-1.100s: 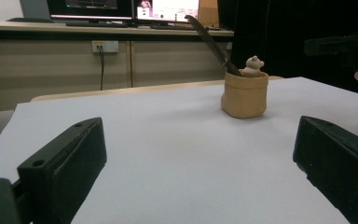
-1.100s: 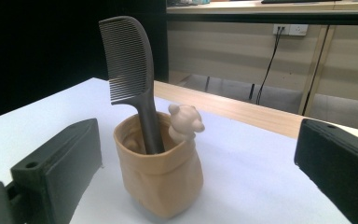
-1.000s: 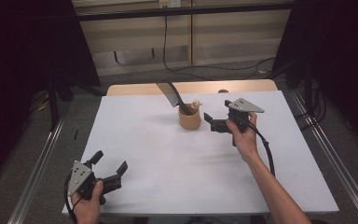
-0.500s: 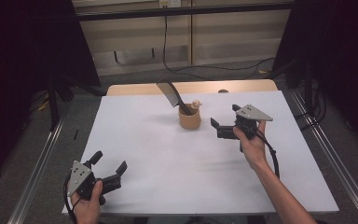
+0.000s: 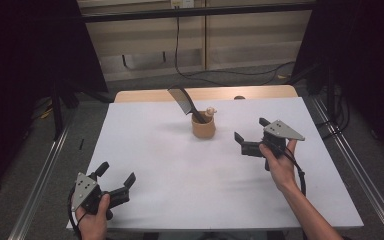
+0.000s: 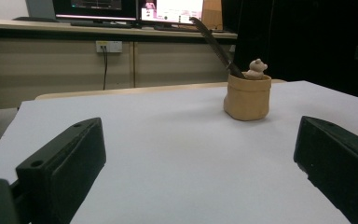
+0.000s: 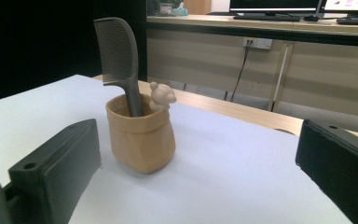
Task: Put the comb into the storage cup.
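Comb upright in tan cup; right gripper near, left gripper far, both jaws wide open, empty.

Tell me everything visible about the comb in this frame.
The comb is dark grey, plastic by the look of it, with one row of fine teeth along a curved head and a plain narrow handle. It stands handle-down in the tan cup, leaning on the rim so its toothed head sticks up and tilts away from the small bear figure on that rim. The cup sits toward the far middle of the white table. Neither gripper touches the comb; both are apart from it with jaws open.
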The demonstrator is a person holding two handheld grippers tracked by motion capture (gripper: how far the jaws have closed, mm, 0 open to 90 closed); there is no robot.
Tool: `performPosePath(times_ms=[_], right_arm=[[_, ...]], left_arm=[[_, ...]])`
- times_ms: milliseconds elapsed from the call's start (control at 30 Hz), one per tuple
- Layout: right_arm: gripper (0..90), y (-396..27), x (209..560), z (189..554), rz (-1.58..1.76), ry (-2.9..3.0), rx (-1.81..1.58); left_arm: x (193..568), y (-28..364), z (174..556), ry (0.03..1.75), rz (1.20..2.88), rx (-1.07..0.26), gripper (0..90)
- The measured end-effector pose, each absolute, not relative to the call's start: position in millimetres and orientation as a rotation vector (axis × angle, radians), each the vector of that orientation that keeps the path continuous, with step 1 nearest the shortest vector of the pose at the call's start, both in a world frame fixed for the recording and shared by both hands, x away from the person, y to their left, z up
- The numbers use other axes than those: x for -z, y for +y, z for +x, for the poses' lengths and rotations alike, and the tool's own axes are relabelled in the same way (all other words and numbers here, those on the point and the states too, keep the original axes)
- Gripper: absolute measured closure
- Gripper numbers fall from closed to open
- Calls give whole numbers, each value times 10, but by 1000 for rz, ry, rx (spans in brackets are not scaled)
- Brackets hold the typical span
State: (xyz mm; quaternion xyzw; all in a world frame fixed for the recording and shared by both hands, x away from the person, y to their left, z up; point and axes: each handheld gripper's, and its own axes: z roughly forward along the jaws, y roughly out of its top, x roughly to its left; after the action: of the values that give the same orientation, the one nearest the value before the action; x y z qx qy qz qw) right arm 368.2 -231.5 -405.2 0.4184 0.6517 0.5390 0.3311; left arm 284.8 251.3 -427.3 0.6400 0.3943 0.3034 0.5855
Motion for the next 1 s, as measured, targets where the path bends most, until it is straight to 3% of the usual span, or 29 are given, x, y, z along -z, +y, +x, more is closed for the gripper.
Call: performPosePath(times_ms=[1000], right_arm=[[0,-2664,4144,3084,1139,1579,-1321]], left_arm=[[4273,2517,2830,932,1493,-719,26]])
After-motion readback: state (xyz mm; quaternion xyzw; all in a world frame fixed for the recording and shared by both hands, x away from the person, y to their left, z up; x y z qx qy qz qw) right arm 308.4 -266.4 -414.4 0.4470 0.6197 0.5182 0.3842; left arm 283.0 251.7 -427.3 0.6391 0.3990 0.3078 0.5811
